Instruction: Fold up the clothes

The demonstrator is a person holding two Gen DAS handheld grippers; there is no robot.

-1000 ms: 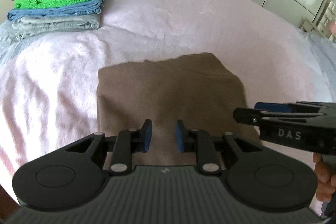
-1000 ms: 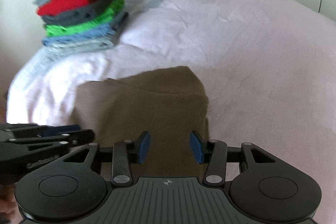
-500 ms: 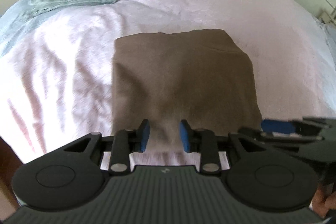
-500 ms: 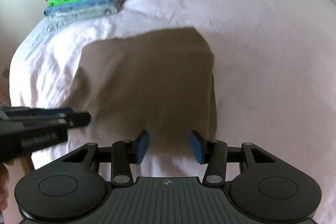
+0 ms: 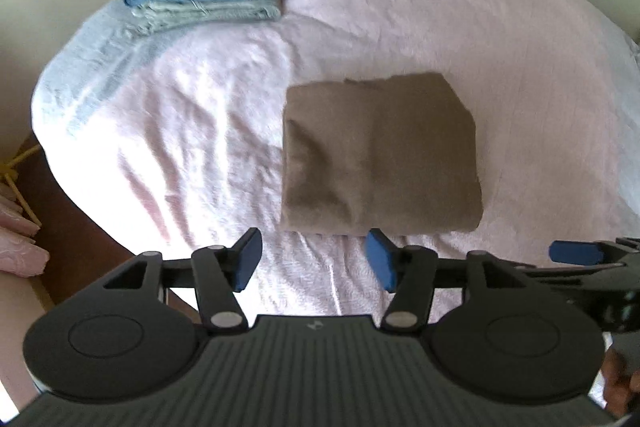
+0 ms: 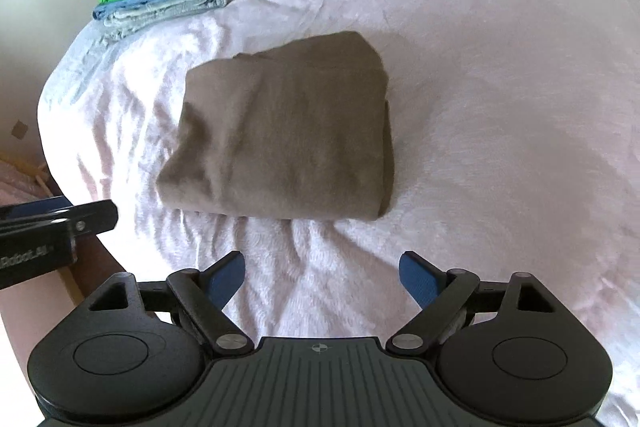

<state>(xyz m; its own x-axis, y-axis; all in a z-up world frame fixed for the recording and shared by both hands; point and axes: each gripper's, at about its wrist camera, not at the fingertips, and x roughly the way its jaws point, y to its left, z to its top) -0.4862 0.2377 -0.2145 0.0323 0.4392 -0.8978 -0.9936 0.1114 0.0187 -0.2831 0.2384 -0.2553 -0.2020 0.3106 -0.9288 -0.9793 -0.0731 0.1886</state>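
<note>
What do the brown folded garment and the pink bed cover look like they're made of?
The brown garment looks like soft matte knit, likely cotton jersey: no sheen, rounded folds. The bed cover seems plush, perhaps fleece or terry: fuzzy nap, soft creases. Blur leaves both uncertain.

Each hand-held gripper is the same build. The left hand-held gripper (image 5: 312, 265) has a ribbed dark grey body with a small white logo at its front edge, flanked by two rounded black housings, each with a shallow circular recess. Black linkage arms pinned with silver round-headed screws carry two fingers faced with blue pads (image 5: 379, 264). The right hand-held gripper (image 6: 322, 277) matches it: black housings with triangular cut-outs, silver pivot screws, textured blue pads (image 6: 420, 283). Seen from the side in the right wrist view, the left unit shows white lettering on its black casing, too blurred to read in full.
</note>
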